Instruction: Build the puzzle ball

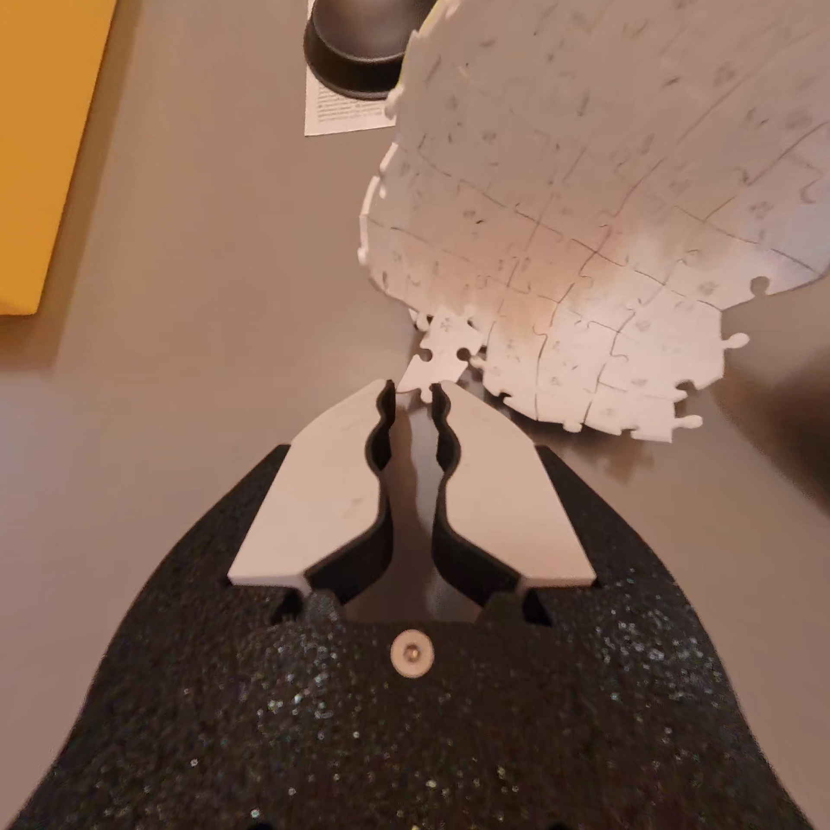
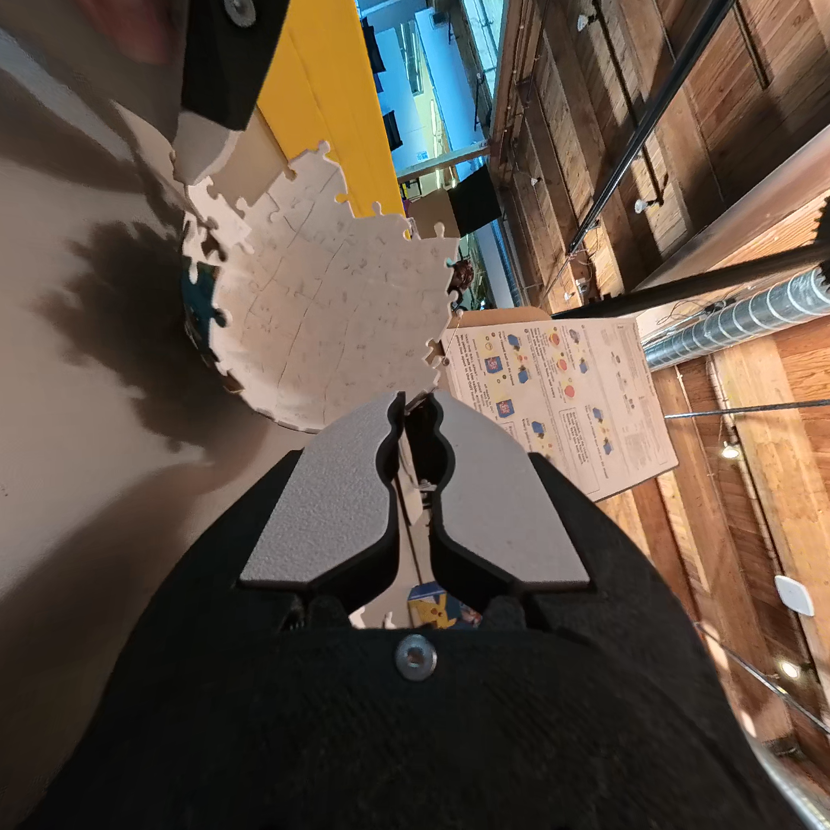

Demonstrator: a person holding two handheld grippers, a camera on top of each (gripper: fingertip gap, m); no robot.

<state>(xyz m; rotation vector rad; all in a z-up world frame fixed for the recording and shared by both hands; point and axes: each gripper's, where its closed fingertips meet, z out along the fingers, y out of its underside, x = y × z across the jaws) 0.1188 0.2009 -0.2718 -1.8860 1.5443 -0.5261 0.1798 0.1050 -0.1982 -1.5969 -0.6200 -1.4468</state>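
We pinch a loose piece [image 1: 442,355] in our left gripper [image 1: 413,388] at frame centre, its far edge touching the shell [image 1: 584,224] that fills the upper right. Our right gripper [image 2: 415,399] is clenched on the shell's rim, centre of its view, above the table [image 1: 202,269]

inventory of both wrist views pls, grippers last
Puzzle ball shell: 1, white inside face, part-built, held up at its edge by the right gripper.
Loose puzzle piece: 1, white, pinched at the left gripper's tips, beside the shell's edge.
Black stand: 1, on a printed sheet.
Table: 1, grey-brown.
Yellow panel: 1, left edge.
Instruction board: 1, white.
Left gripper: shut on piece.
Right gripper: shut on shell.
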